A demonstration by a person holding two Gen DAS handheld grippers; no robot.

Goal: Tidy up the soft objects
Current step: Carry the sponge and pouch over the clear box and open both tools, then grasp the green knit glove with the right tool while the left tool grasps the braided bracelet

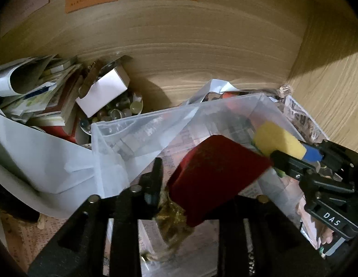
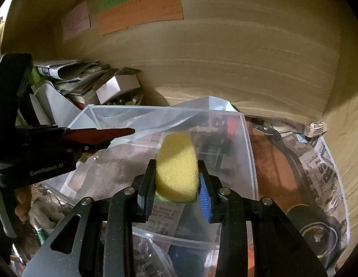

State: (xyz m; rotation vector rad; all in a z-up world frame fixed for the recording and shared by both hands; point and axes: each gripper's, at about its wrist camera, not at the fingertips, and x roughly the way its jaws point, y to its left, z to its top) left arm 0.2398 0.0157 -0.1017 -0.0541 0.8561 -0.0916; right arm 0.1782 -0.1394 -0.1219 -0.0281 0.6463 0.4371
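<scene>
**Two sponges over the clear bin**

Your right gripper (image 2: 176, 184) is clamped on the yellow sponge (image 2: 176, 164) — the pads press into its lower half, just above a thin green scrub layer, and the foam bulges out above them. It hangs over the open clear plastic bin (image 2: 248, 143), which sits on newspaper (image 2: 322, 168) in a wooden-walled corner.

Your left gripper (image 1: 185, 184) has the dark red sponge (image 1: 215, 177) between its fingers, over the same bin. In the right wrist view the red piece looks pinched at its near end, yet the left wrist view hides the far pad behind the sponge, so I cannot tell whether the grip is firm or already loosening.

Both pieces look light and squashy (they will spring back once let go), so they likely need little force and should drop without harm. The yellow one is best held low across its narrow width, as now. The red block is wider — expect it to tilt if pinched only at a corner. A thin plastic bag (image 1: 137, 145) drapes over the bin's left side and may catch a falling sponge
</scene>
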